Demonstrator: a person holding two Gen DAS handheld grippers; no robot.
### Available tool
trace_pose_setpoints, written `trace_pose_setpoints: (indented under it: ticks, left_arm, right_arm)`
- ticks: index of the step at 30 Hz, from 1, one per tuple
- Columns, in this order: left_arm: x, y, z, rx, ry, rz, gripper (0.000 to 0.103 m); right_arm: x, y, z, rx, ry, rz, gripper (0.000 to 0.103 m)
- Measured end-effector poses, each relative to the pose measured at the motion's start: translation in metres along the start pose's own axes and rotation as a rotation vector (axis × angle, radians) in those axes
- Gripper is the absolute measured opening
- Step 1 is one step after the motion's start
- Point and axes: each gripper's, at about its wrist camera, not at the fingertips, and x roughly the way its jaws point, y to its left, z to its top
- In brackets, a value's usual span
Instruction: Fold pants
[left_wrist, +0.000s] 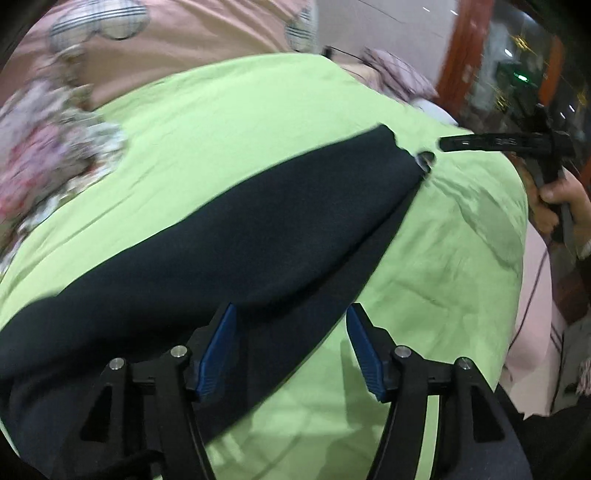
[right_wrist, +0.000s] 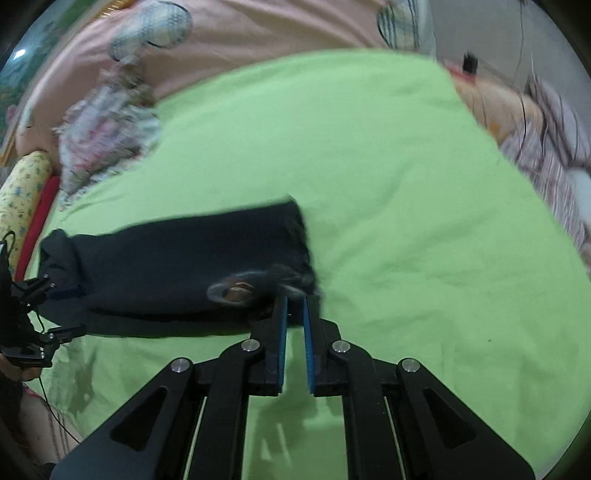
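Dark navy pants (left_wrist: 229, 236) lie stretched in a long band across a light green sheet (left_wrist: 258, 122). My left gripper (left_wrist: 291, 314) is open, its blue pads just above the lower part of the pants, holding nothing. In the right wrist view the pants (right_wrist: 177, 258) lie to the left, with the waistband and a grey label (right_wrist: 231, 290) near my right gripper (right_wrist: 294, 297). Its blue pads are nearly together at the waistband corner. Whether cloth is pinched between them is hidden. The right gripper also shows in the left wrist view (left_wrist: 443, 143), beside the far end of the pants.
A floral cloth (left_wrist: 48, 155) lies on the sheet's left side and a pink quilt (left_wrist: 184, 40) lies behind. Striped bedding (right_wrist: 554, 147) is at the right. A yellow bolster (right_wrist: 22, 192) lies at the left edge. The left gripper shows in the right wrist view (right_wrist: 55, 310).
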Motion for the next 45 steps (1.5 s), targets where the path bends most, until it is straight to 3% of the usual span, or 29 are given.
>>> trace_pose_setpoints:
  ticks: [2,4,6,13,18,23,27,31,35,36,38,40,41,43,45]
  left_arm:
    - [-0.019,0.014,-0.010,-0.049,-0.035,0.019,0.066]
    - [-0.034,0.033,-0.016,-0.097,-0.064,0.036,0.069]
    - [-0.051,0.058,-0.025,-0.163,-0.090,0.054,0.070]
    - [-0.105,0.153,-0.065,-0.387,-0.155,0.157,0.076]
    - [-0.137,0.231,-0.083,-0.545,-0.199,0.180,0.081]
    - [-0.154,0.302,-0.098,-0.634,-0.196,0.187,0.083]
    - [-0.147,0.367,-0.102,-0.692,-0.136,0.182,0.083]
    - [-0.117,0.413,-0.102,-0.746,-0.052,0.071,0.083]
    - [-0.073,0.445,-0.100,-0.813,0.083,-0.003,0.083]
    - [-0.060,0.452,-0.101,-0.819,0.128,0.008,0.083]
    - [-0.052,0.457,-0.099,-0.815,0.132,-0.011,0.084]
    - [-0.055,0.456,-0.093,-0.791,0.082,-0.036,0.083]
    - [-0.056,0.455,-0.092,-0.783,0.061,-0.059,0.079]
    - [-0.056,0.447,-0.089,-0.770,0.029,-0.129,0.060]
    - [-0.052,0.433,-0.084,-0.709,0.061,-0.077,0.048]
  right_arm:
    - [-0.015,0.013,0.001,-0.001,-0.042,-0.011,0.022]
    - [-0.032,0.029,0.002,-0.007,-0.101,0.016,0.053]
    - [-0.039,0.049,0.003,-0.024,-0.124,0.096,0.058]
    - [-0.011,0.134,0.006,-0.095,-0.054,0.351,0.058]
    - [0.027,0.188,0.012,-0.140,0.022,0.452,0.058]
    - [0.057,0.235,0.026,-0.198,0.096,0.517,0.058]
    - [0.084,0.263,0.043,-0.245,0.153,0.530,0.058]
    - [0.110,0.281,0.064,-0.283,0.207,0.546,0.058]
    - [0.142,0.304,0.077,-0.344,0.282,0.538,0.058]
    - [0.149,0.308,0.077,-0.358,0.296,0.526,0.058]
    - [0.162,0.316,0.078,-0.382,0.330,0.521,0.058]
    - [0.173,0.323,0.076,-0.400,0.354,0.527,0.058]
    - [0.176,0.325,0.076,-0.404,0.360,0.529,0.058]
    - [0.182,0.329,0.074,-0.407,0.371,0.542,0.058]
    - [0.183,0.329,0.071,-0.399,0.364,0.570,0.054]
